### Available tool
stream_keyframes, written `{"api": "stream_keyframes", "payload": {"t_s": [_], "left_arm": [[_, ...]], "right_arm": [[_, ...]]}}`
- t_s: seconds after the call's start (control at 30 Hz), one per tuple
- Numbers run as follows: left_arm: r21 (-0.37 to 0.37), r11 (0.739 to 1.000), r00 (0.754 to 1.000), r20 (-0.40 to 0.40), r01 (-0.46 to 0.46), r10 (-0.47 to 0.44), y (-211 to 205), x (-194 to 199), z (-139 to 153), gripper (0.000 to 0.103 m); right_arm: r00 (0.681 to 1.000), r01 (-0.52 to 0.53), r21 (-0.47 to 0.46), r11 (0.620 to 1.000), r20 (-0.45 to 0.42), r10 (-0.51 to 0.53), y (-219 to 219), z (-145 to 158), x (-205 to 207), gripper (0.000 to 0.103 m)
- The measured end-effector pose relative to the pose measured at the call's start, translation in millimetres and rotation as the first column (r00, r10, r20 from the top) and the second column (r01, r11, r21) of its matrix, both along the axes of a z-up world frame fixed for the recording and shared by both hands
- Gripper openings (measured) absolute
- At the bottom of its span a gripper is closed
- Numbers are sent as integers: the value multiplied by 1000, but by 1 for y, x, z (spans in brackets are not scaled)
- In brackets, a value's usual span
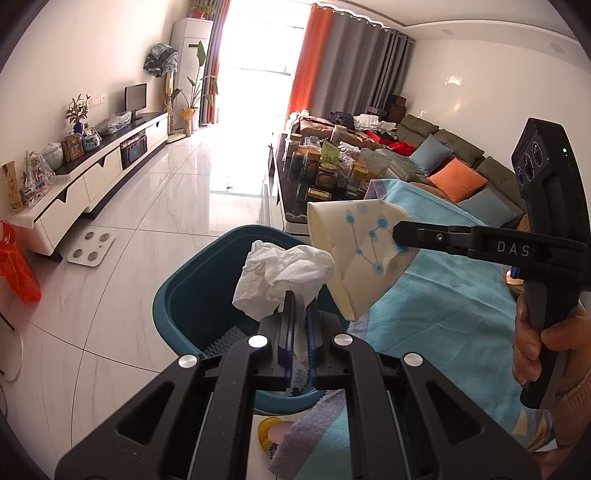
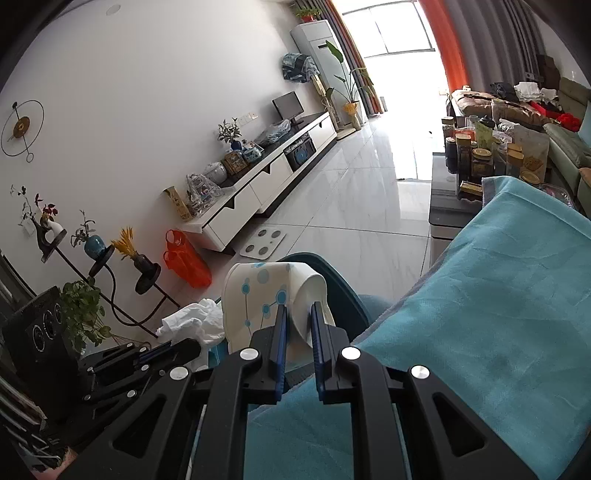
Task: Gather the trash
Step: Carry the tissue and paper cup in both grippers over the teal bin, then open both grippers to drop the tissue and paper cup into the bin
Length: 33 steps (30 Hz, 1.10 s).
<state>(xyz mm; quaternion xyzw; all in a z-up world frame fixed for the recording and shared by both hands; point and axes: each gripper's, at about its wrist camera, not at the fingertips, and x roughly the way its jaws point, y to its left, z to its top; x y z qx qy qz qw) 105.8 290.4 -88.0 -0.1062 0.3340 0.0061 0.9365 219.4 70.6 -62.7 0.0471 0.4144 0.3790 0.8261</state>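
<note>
Bright daylit room, lit from the window [image 1: 258,48] at the far end, blown out to pure white there and between the curtains [image 2: 402,33]. Strong glare streaking down the glossy floor tiles [image 1: 207,162]. Soft, faint shadows. Heavy fisheye bending at the edges, black vignette in the corners. Sharp nearby, slightly soft far off.

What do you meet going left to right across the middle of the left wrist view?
Orange bag → scale → bin → tissue in the left hand-held gripper → paper cup → right hand-held gripper, shut on the cup.
</note>
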Motion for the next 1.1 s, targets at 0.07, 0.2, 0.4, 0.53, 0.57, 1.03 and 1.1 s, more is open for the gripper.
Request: {"api": "stream_keyframes", "payload": {"t_s": [0.07,0.2,0.4,0.53,0.57,1.03,1.1], "left_arm": [[0,1000,1000,-6,-4,4,2,3,-3,6],[-6,1000,1000,-23,-7,7,-4,12,-9,6],[-7,1000,998,-53,-16,16,2,20,-20,6],[-8,1000,997,-69,-22,21,3,28,-27,6],[-8,1000,997,-72,-23,22,1,29,-27,6],[-41,997,990,-127,-63,57,-2,63,-54,22],[-46,997,990,-127,-69,62,-2,63,-55,22]], "right_arm": [[1000,-1,-12,1000,-3,1,5,-3,1,11],[1000,2,-34,999,-21,-3,14,-10,5,11],[999,2,-68,998,-39,-4,27,-18,9,11],[999,-1,-83,997,-49,-3,35,-24,11,12],[999,-3,-89,996,-51,-2,38,-25,12,12],[996,8,-90,996,-92,-16,36,-35,21,13],[995,15,-81,997,-93,-22,31,-34,20,14]]}}
